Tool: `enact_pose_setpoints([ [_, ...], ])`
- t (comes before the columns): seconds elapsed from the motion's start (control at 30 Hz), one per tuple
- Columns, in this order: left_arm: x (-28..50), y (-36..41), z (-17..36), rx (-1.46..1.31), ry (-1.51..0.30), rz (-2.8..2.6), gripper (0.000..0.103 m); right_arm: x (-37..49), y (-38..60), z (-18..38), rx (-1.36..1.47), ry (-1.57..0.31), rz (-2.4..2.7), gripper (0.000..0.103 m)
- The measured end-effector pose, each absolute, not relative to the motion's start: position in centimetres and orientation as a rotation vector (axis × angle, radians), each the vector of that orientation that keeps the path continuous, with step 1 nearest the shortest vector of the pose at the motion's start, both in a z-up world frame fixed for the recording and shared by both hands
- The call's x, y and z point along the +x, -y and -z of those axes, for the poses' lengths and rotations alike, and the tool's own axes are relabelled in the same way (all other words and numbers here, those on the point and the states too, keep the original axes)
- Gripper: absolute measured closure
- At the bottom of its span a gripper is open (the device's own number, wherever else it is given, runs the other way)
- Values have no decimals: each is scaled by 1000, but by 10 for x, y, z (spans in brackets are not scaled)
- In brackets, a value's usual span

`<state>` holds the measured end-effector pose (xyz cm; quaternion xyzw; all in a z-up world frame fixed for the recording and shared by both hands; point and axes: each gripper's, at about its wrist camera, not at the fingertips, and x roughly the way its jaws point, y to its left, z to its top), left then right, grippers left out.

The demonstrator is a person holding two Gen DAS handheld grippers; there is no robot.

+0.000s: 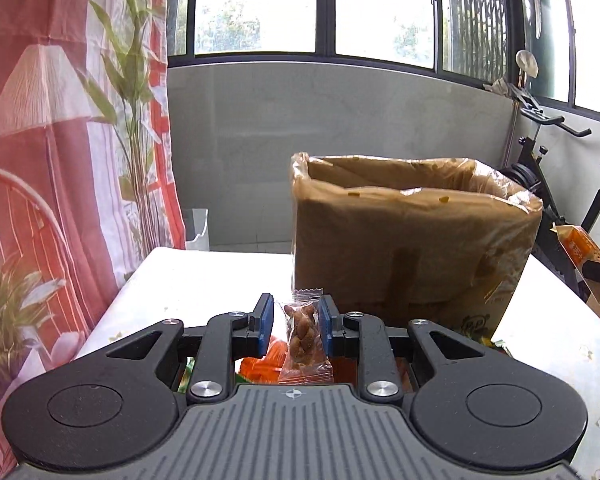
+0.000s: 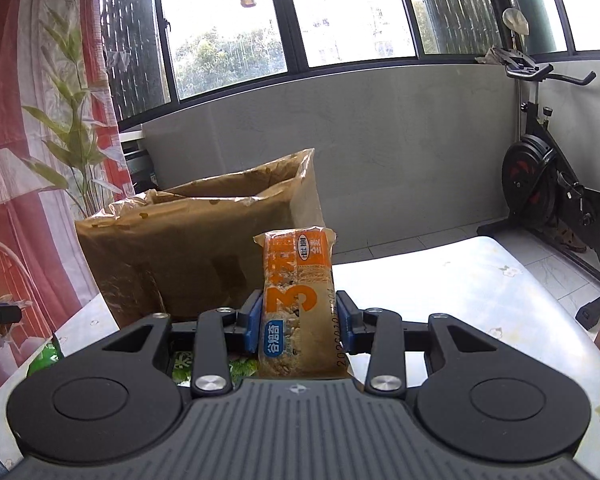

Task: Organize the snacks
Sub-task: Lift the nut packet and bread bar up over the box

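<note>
My left gripper [image 1: 296, 322] is shut on a small clear packet of brown twisted snack [image 1: 302, 336], held upright above the table. Just beyond it stands a brown cardboard box [image 1: 412, 240] lined with clear plastic, its top open. My right gripper [image 2: 299, 320] is shut on an orange cracker pack [image 2: 298, 300], also upright, with the same box [image 2: 188, 252] to its left. The orange pack [image 1: 580, 248] and a tip of the right gripper show at the right edge of the left wrist view. More orange and green snack packets [image 1: 260, 364] lie below the left fingers.
A white patterned table [image 2: 480, 292] holds the box. A red-and-white curtain with plant print [image 1: 60, 140] hangs on the left. An exercise bike [image 2: 552, 192] stands on the floor to the right, by a grey wall under windows. Green wrappers [image 2: 44, 360] lie at the table's left.
</note>
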<state>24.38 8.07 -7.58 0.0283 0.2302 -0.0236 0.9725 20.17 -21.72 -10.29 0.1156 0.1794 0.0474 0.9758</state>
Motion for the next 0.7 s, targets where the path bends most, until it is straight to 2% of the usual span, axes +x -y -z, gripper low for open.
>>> enact_pose_setpoints([
  [0.37,314,-44,15,82,-369,112,77,274,210,42,203,-246,-186,64],
  [0.7,402,-14,21,27,-409,144,77,363,183,36,211,-308,-247,64],
])
